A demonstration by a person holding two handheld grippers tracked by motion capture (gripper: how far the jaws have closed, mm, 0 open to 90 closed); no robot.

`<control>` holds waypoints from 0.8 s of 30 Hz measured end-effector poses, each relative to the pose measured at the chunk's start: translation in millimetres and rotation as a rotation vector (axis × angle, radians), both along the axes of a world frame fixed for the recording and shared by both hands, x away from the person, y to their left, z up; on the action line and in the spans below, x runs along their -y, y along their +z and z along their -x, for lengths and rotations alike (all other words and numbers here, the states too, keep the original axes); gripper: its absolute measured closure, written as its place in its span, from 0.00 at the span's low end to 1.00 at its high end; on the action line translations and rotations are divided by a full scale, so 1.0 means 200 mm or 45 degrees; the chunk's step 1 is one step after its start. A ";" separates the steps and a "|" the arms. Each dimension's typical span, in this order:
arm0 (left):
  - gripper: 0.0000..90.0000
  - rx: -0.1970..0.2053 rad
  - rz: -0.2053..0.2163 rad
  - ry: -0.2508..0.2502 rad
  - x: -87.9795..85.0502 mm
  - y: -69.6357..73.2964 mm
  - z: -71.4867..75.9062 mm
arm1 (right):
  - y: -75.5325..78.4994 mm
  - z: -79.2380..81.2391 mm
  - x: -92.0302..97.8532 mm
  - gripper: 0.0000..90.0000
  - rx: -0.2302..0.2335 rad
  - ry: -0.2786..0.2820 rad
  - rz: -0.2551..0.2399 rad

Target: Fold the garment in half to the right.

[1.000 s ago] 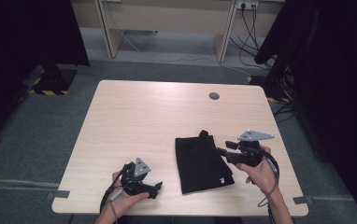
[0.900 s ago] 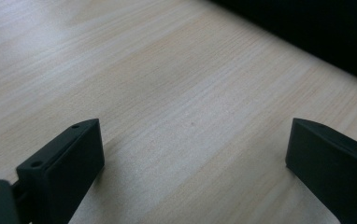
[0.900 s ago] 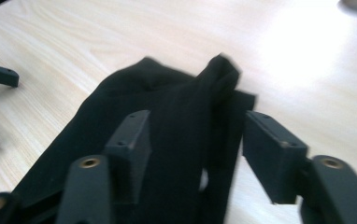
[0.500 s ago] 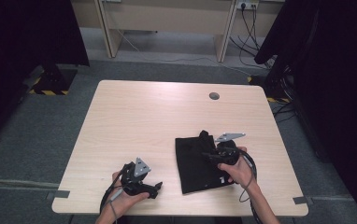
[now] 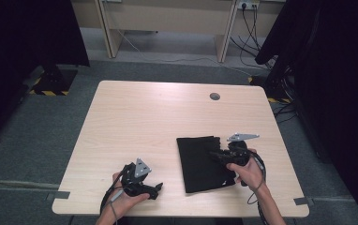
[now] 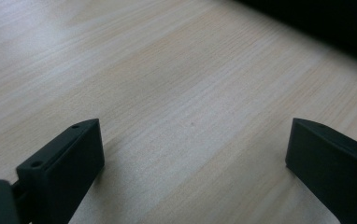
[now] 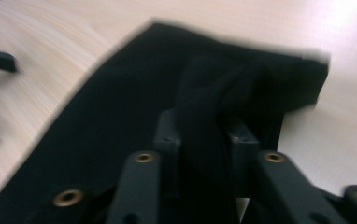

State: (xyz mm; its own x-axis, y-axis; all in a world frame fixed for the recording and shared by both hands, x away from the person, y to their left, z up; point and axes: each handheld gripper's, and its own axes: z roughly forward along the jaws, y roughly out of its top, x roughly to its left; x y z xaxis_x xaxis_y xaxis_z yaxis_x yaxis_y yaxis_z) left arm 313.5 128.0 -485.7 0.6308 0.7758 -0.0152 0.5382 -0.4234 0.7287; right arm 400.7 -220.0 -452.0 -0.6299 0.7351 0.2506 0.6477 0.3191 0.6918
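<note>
Where it bunches, the black cloth (image 7: 204, 107) folds into 1 ridge.

The worktop (image 5: 144, 122) is a pale wood-grain rectangle with a small round dark cap (image 5: 214, 96) near its far edge. A folded black cloth (image 5: 198, 164) lies flat on its near right part, the remainder of the surface showing bare wood.

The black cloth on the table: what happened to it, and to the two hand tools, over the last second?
The right gripper came down from the table's right side onto the black cloth; its jaws have just been closing, then easing, around a fold. The cloth's raised top flap now lies flatter. The left gripper, open, and the table stayed put.
</note>
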 end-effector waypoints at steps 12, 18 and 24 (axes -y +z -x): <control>0.03 0.001 -0.003 0.001 0.00 0.00 0.00 | 0.11 0.09 0.13 0.56 0.118 -0.112 0.097; 0.03 -0.002 0.000 0.000 0.00 0.00 0.00 | 0.07 0.16 0.13 0.58 0.127 -0.070 0.165; 0.03 -0.002 0.002 0.000 0.00 0.00 0.00 | 0.02 0.22 0.13 0.82 0.109 0.012 0.199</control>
State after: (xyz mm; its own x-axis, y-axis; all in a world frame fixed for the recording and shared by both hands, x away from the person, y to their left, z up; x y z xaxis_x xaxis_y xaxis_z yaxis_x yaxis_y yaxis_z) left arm 313.4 127.9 -485.8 0.6306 0.7759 -0.0174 0.5396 -0.4222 0.7284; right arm 357.3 -246.9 -447.8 -0.6509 0.7551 0.0787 0.5851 0.4329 0.6858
